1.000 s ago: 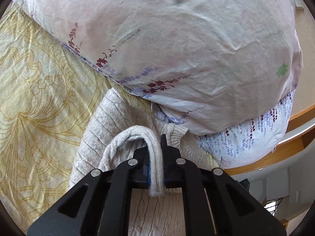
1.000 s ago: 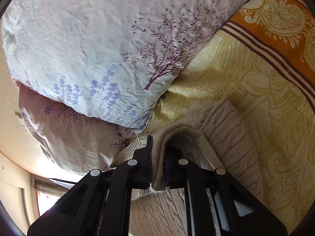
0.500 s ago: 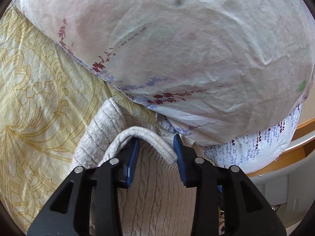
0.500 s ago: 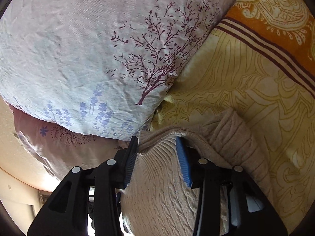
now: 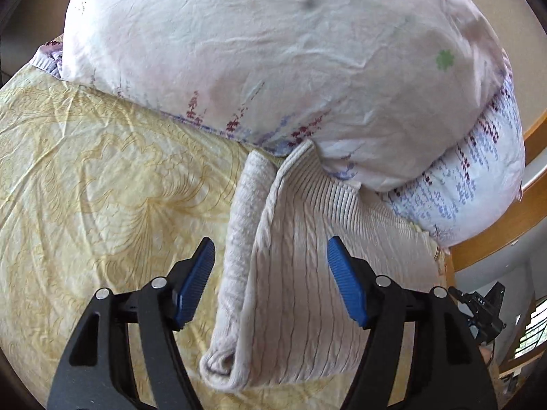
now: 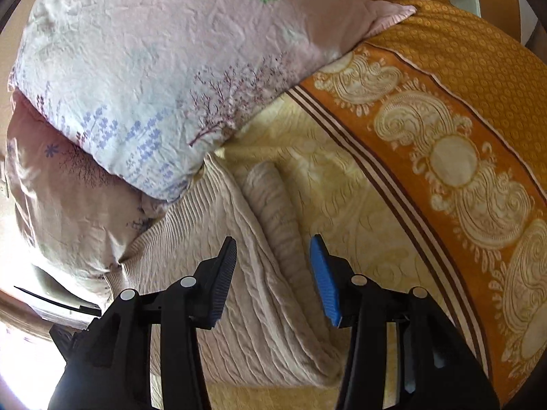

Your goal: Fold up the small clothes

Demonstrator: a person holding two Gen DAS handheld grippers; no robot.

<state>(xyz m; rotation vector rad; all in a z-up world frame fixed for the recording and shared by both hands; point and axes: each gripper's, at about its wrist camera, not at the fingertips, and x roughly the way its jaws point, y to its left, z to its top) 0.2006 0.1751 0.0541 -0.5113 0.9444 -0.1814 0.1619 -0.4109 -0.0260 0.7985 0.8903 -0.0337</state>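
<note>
Across both views, a yellow patterned bedspread (image 5: 102,177), creased, with an orange paisley border (image 6: 461,143) along the right side in the right wrist view. At the far end, two floral pillows stacked: upper pillow (image 5: 290,61) pale pink-white with purple sprigs, lower pillow (image 5: 478,184) poking out beneath it on the right. Wooden bed frame (image 5: 506,218) just past the pillows at the right edge of the left wrist view.

Lying flat on the bedspread, a beige cable-knit sweater (image 5: 301,273), folded, ribbed hem pushed up against the pillows and partly tucked under the upper one. Along its left side, a folded-in sleeve (image 5: 239,239) forming a thick roll; along its right side in the right wrist view, another rolled band (image 6: 273,205), probably the other sleeve, though motion blur softens it there.

Left gripper (image 5: 270,259) raised above the sweater, jaws spread wide and just been opening, blue pads clear of the knit; sweater's left edge and sleeve roll seen in the gap between them, nothing pinched.

Right gripper (image 6: 273,259) likewise above the sweater's right part, jaws parted and just been opening, less wide than the left, pads off the fabric, nothing gripped.
</note>
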